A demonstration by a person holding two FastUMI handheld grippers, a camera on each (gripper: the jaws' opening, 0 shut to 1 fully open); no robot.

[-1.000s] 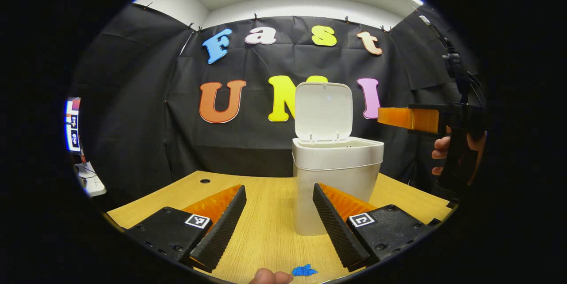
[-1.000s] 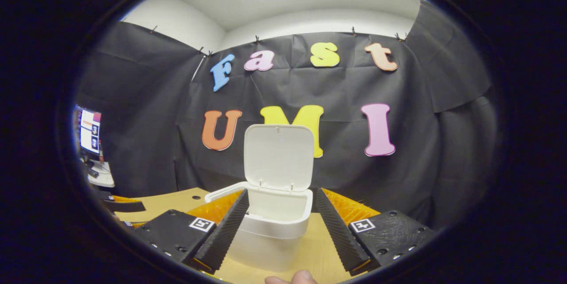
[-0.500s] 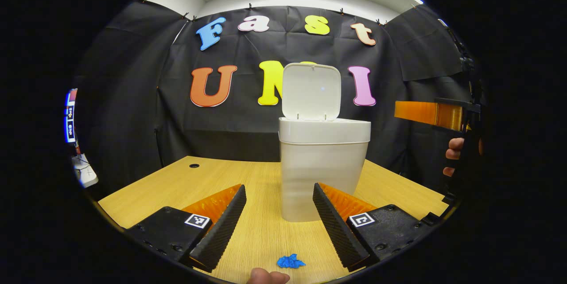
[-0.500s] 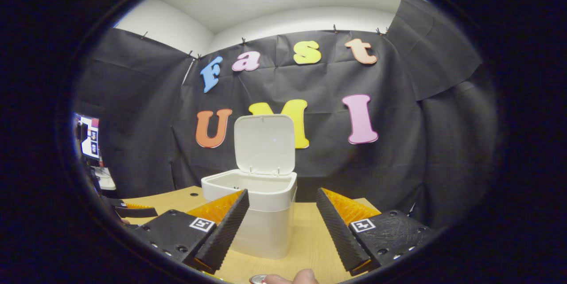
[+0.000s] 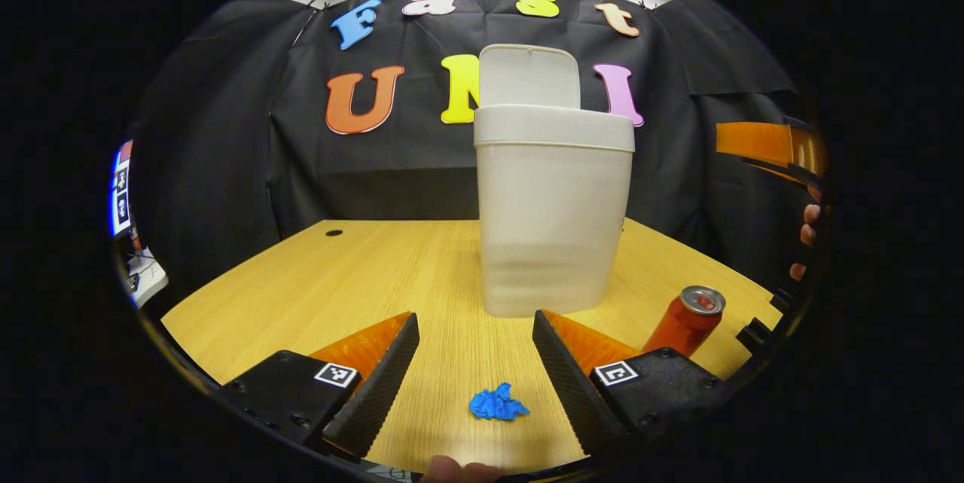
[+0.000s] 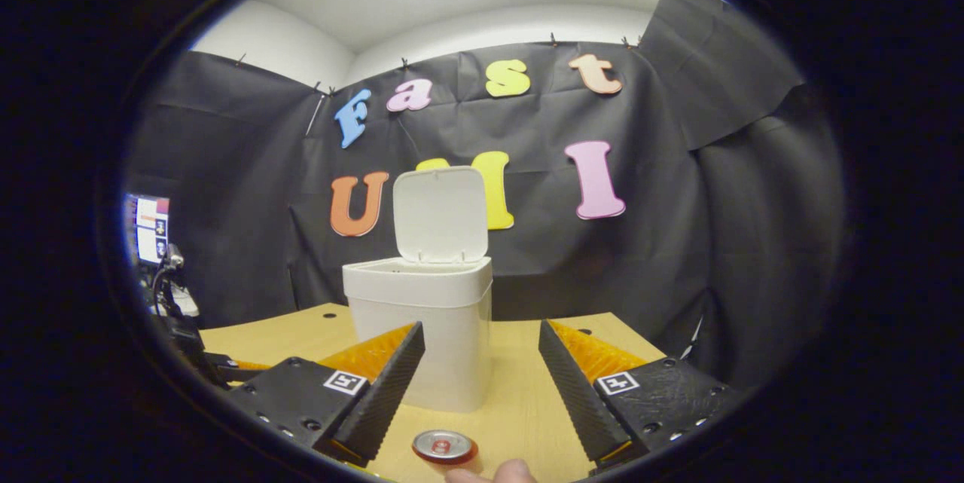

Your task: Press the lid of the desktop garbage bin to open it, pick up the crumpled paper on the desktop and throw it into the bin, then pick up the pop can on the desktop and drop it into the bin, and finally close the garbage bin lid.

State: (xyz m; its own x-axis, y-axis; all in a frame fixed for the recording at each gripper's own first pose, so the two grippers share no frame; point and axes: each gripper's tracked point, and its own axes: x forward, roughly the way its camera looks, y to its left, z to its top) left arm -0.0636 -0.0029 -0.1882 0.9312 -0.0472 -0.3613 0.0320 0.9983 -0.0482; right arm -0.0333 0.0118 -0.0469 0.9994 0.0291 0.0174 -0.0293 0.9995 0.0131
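Left gripper [image 5: 476, 347] is hovering low, fingers spread, over the crumpled paper [image 5: 495, 403]; right gripper [image 6: 482, 370] is gaping above the pop can [image 6: 444, 447], its body cut off.

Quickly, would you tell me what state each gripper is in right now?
Left gripper: open, holding nothing, above the crumpled paper.
Right gripper: open, holding nothing, above the pop can.

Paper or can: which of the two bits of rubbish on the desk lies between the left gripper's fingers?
The blue crumpled paper, lying low on the desk in the open gap. The red can stands upright off to the right, beyond the finger.
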